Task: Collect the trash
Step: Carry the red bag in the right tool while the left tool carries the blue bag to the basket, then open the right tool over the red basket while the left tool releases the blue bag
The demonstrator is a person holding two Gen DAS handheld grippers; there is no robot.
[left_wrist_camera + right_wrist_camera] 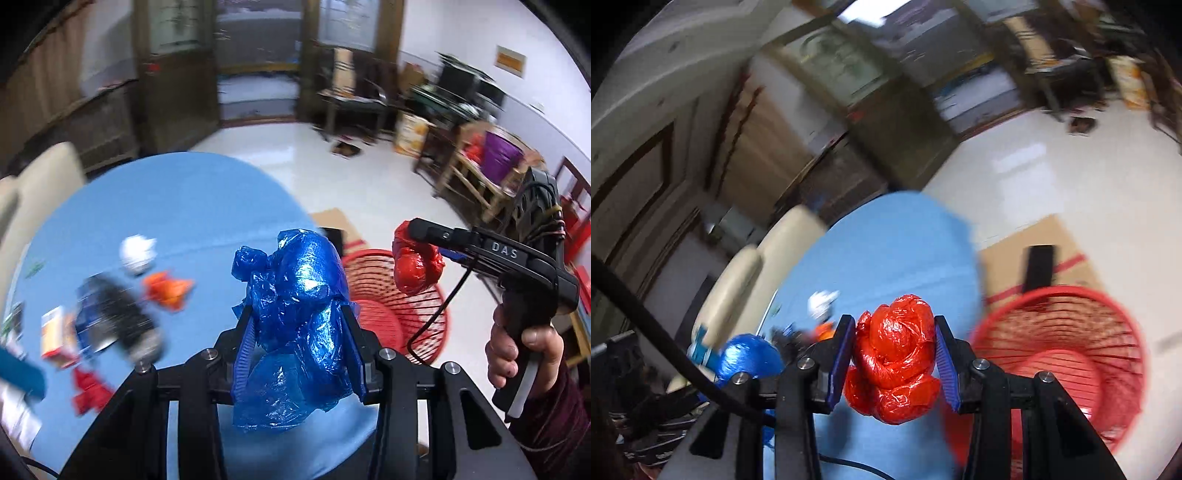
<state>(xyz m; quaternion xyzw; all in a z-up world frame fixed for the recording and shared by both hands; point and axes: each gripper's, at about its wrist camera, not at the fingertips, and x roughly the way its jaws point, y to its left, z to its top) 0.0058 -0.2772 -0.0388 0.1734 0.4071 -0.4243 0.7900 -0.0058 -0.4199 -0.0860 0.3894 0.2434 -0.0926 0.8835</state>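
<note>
My left gripper (297,310) is shut on a crumpled blue plastic bag (299,295), held above the edge of the round blue table (184,206). To its right a hand (524,354) holds my right gripper (413,240), which is shut on a red plastic bag (417,269) over the red wire basket (388,310). In the right wrist view the pads of the right gripper (893,325) press both sides of the red bag (894,362). The basket (1063,354) stands low at the right and the blue bag (750,354) shows at the left.
Loose trash lies on the table: a white paper ball (136,253), an orange wrapper (168,288), a blurred black item (118,317), a small carton (55,332) and a red scrap (86,391). Flat cardboard (1034,236) lies under the basket. Cream chairs (790,240) stand behind the table.
</note>
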